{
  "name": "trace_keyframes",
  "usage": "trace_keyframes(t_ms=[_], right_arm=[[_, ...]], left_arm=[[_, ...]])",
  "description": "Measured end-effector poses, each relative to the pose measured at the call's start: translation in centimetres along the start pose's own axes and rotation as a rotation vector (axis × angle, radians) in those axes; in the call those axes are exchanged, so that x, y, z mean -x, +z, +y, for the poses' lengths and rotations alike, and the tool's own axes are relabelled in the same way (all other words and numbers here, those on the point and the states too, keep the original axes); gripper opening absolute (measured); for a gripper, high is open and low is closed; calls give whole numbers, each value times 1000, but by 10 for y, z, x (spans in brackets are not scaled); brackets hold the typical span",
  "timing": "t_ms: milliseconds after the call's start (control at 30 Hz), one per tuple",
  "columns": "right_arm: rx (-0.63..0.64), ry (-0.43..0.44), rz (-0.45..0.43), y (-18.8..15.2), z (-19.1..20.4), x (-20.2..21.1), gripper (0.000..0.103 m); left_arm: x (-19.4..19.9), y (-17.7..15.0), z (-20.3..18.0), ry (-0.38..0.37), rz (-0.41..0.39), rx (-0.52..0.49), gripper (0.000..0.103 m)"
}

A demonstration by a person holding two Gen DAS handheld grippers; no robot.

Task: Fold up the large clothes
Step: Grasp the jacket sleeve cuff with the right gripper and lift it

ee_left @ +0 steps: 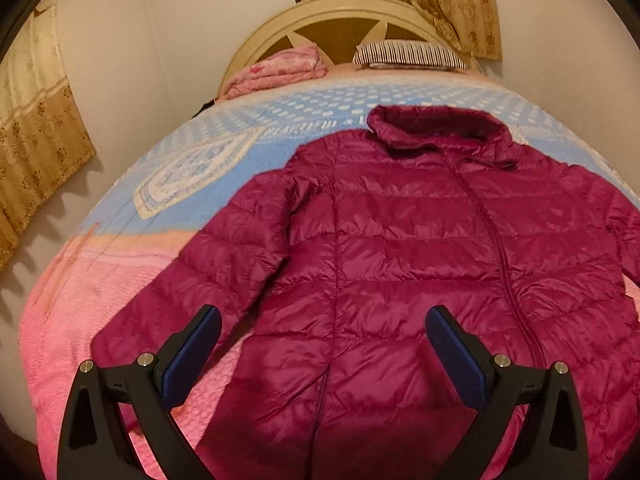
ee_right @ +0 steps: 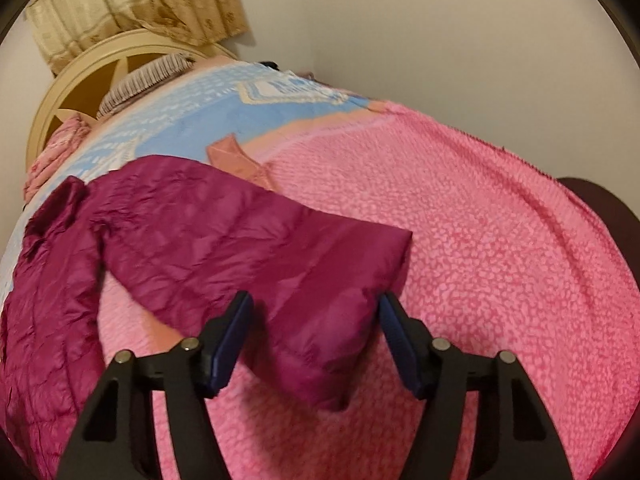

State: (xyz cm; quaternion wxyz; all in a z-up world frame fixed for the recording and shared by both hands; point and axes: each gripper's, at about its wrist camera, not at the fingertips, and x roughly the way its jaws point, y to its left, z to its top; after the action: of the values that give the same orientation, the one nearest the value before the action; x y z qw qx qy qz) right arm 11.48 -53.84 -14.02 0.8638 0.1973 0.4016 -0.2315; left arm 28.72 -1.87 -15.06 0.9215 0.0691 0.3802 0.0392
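A magenta quilted puffer jacket point(ee_left: 400, 240) lies spread flat on the bed, front up, collar toward the headboard. My left gripper point(ee_left: 323, 314) hovers open over its lower front, near the left sleeve point(ee_left: 192, 280), with nothing held between the blue pads point(ee_left: 192, 356). In the right wrist view the jacket's other sleeve point(ee_right: 248, 240) stretches out across the pink blanket. My right gripper point(ee_right: 315, 300) straddles that sleeve near the cuff point(ee_right: 344, 340). Its jaws stand apart on either side of the fabric, and I see no squeeze on it.
The bed carries a pink and blue blanket point(ee_right: 480, 240). A folded pink quilt point(ee_left: 280, 70) and a striped pillow point(ee_left: 408, 54) lie by the cream headboard point(ee_left: 340, 12). Beige curtains point(ee_left: 36, 140) hang along the walls on both sides.
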Motion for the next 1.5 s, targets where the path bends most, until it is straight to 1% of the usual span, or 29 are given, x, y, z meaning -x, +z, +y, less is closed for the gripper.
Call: trace_keyframes(t_ms=[100,167,200,233,267,367,433,533,667,800,900,1100,1233,1367,1500], right_arm=[[4,0,24,1,-3,-10,57],[12,7,32,0,-4,-12,45],[24,11,32,0,-2,-13,41],[34,23,34,1,-1,-14,33],[40,28,36,2,-1,-14,29],[73,35,8,9,8,-10,19],[113,38,-24,16,20,-2,16],[179,47,-72,25,45,12,14],[266,93,-119,36,88,25,13],[365,142,-160,38,140,36,13],[434,184,-180,34,181,41,13],[574,271,-205,14,261,47,12],[664,317,-202,-11,309,44,12],[726,354,-180,-36,346,34,12],[760,379,-154,-57,371,24,12]], left_arm=[[-15,1,-4,-3,34,-2,102],[-21,2,-6,-1,51,-7,102],[-24,3,-7,1,56,-13,102],[-24,3,-7,2,57,-16,102],[-24,4,-6,0,56,-19,102],[-20,9,-4,7,41,-31,102],[-17,13,0,10,29,-27,102],[-14,18,7,7,24,-14,102],[-12,22,15,-7,18,2,102],[-13,22,23,0,17,6,102],[-17,21,32,6,23,12,102],[-23,17,49,22,29,18,102],[-31,13,63,38,42,32,102],[-39,8,78,56,57,45,102],[-47,5,90,74,76,57,102]])
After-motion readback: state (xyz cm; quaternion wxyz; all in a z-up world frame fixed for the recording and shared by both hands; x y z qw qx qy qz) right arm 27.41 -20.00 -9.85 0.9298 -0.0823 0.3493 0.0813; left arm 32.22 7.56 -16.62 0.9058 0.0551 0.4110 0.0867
